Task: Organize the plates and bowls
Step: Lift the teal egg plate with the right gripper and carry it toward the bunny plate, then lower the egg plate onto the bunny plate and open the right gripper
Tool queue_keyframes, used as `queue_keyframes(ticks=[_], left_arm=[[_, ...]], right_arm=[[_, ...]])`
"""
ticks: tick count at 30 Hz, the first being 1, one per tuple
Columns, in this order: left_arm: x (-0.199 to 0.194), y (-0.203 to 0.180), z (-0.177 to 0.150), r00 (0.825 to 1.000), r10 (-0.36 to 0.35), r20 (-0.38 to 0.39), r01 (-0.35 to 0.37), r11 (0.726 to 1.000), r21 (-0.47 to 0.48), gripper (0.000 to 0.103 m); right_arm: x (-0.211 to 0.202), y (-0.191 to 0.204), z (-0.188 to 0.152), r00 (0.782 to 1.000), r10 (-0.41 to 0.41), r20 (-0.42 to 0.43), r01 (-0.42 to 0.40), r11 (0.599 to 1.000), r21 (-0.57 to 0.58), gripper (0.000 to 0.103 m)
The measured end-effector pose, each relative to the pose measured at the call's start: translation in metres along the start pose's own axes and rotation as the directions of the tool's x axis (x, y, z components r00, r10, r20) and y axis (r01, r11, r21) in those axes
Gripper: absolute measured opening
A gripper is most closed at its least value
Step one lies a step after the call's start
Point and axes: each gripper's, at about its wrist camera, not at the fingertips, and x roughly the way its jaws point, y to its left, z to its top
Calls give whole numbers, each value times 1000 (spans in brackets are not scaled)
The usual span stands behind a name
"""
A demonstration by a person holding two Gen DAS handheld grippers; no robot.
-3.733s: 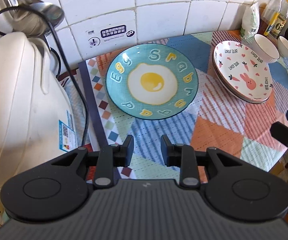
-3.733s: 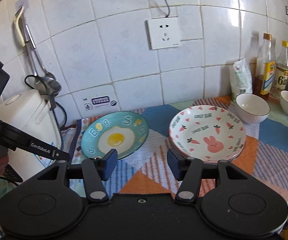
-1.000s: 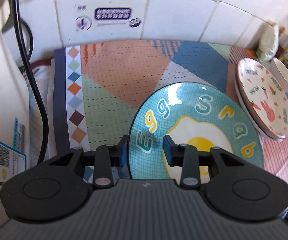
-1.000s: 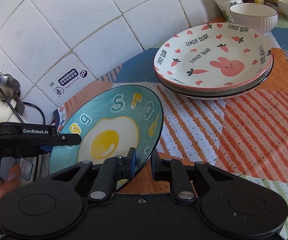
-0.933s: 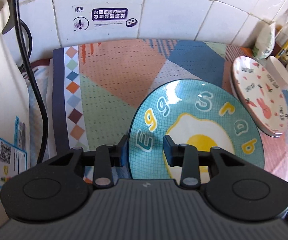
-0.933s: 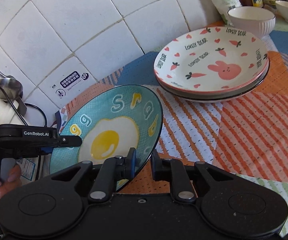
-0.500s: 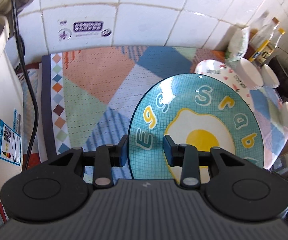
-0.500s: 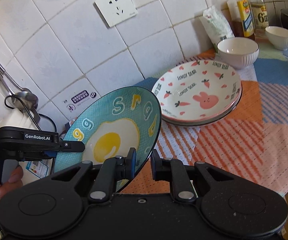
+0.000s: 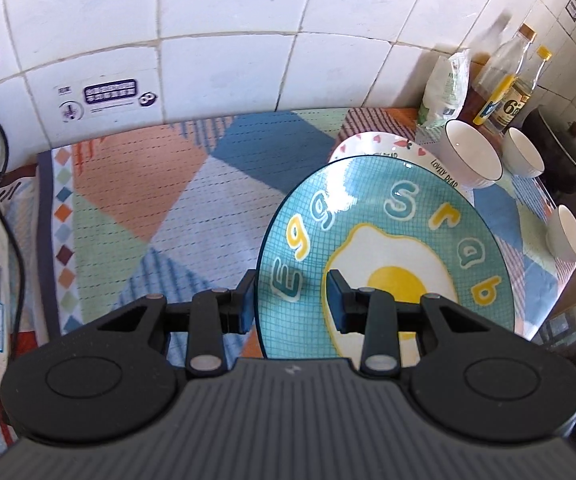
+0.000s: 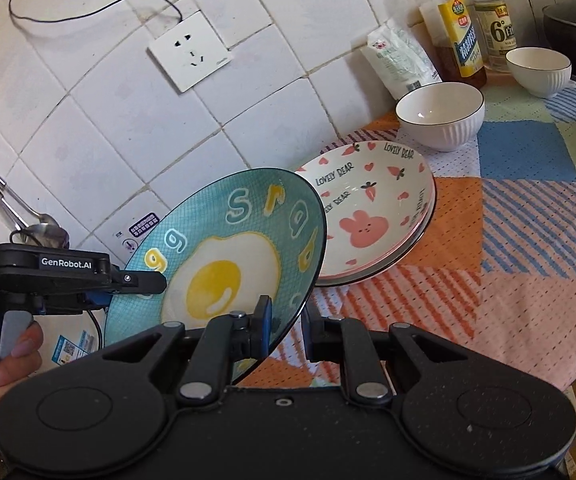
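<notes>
Teal egg plate [image 9: 384,256] up in the air, tilted, clear of the patchwork cloth [image 9: 135,184]. Left gripper [image 9: 290,304] clamped on the plate's left rim, one finger under the edge, the other pressed on the glazed face beside the yolk. Right gripper [image 10: 285,332] pinching the near rim of the same plate [image 10: 223,264], jaws drawn in narrow around the thin edge. Seen from the right wrist, left gripper [image 10: 143,280] reaching in from the left side of the plate, a hand with pink nails [image 10: 3,356] wrapped round its handle.

Just beyond the egg plate's far edge, pink bunny plate [image 10: 372,208] lying flat on the cloth, topmost of a small stack, "LOVELY BEAR" lettered round its face; from the left wrist only a sliver of that rim [image 9: 372,146] peeking above the teal one. Behind the bunny plate, ribbed white bowl [image 10: 440,114] on the cloth, a second white bowl [image 10: 538,68] further back and to the right of it. Against the tiled wall behind the bowls, a white packet [image 10: 398,60] and two sauce bottles [image 10: 460,36]. Wall socket [image 10: 189,50] high on the tiles above the egg plate.
</notes>
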Motion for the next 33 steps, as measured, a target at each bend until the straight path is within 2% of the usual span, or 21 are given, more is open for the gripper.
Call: queue_keyframes(ticks=[6, 8, 11, 19, 22, 25, 30, 33], left_arm=[[20, -32, 12, 1000, 21, -10, -21, 1000, -2, 34], [28, -39, 15, 1000, 4, -16, -4, 1000, -7, 34], [44, -48, 19, 1000, -5, -27, 4, 999, -33, 34], [81, -63, 21, 998, 35, -54, -41, 992, -120, 34], [90, -65, 22, 996, 62, -66, -71, 988, -136, 34], [98, -61, 24, 995, 53, -80, -66, 984, -163, 34], [112, -62, 26, 991, 82, -108, -99, 983, -158, 34], [117, -60, 27, 988, 75, -136, -99, 979, -179, 34]], right_arm=[[5, -30, 32, 999, 29, -20, -30, 999, -26, 20], [10, -44, 43, 999, 31, -29, -31, 999, -22, 20], [19, -67, 57, 998, 50, -46, -50, 999, 5, 20], [49, -100, 85, 990, 81, -113, -88, 995, -51, 20], [62, -104, 97, 986, 94, -135, -104, 992, -70, 20], [77, -110, 107, 980, 106, -167, -118, 991, -63, 20], [100, -107, 119, 972, 67, -225, -103, 982, -156, 20], [106, -103, 125, 971, 34, -238, -86, 974, -211, 20]])
